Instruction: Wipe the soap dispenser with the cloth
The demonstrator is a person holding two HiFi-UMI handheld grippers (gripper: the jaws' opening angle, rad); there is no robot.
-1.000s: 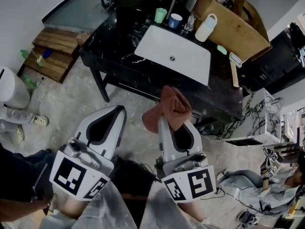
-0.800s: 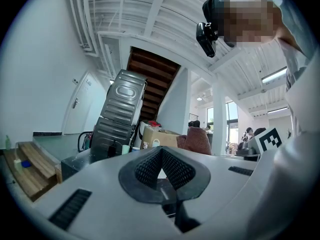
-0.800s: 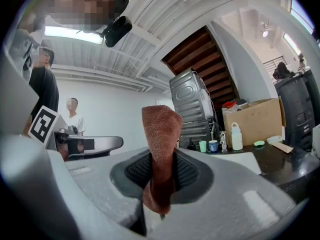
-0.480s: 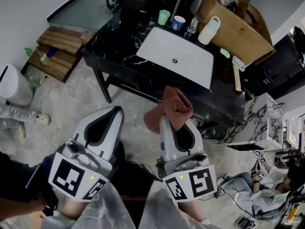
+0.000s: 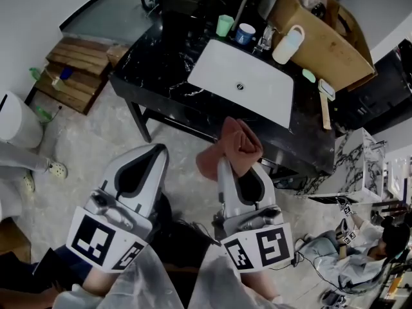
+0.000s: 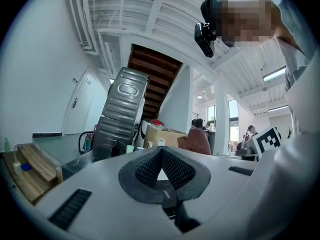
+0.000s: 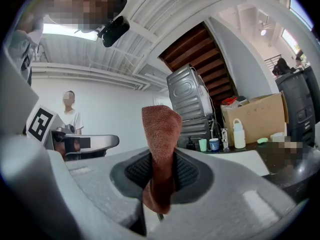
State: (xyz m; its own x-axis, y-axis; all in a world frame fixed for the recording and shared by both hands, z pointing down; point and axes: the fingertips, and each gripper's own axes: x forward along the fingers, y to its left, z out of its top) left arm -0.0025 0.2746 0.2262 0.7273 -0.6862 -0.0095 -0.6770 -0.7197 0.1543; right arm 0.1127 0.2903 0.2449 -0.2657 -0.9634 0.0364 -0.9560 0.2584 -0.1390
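Note:
The white soap dispenser (image 5: 288,44) stands on the black counter behind the white sink (image 5: 212,69), by the tap; it is small in the right gripper view (image 7: 239,133). A reddish-brown cloth (image 5: 238,145) (image 7: 161,129) sticks up from my right gripper (image 5: 222,163) (image 7: 161,159), which is shut on it. My left gripper (image 5: 159,148) (image 6: 161,151) is beside it on the left, jaws shut with nothing between them. Both grippers are held in front of the counter, well short of the dispenser.
A green cup (image 5: 224,25) and a blue cup (image 5: 245,33) stand left of the tap. A cardboard box (image 5: 322,37) sits behind the dispenser. A wooden pallet (image 5: 74,69) and a white bin (image 5: 13,118) are at the left. A person (image 5: 360,250) crouches at the lower right.
Both grippers keep their pose and the cloth stays gripped. The counter has drifted slightly right in the head view, and the person at the left edge has moved away.

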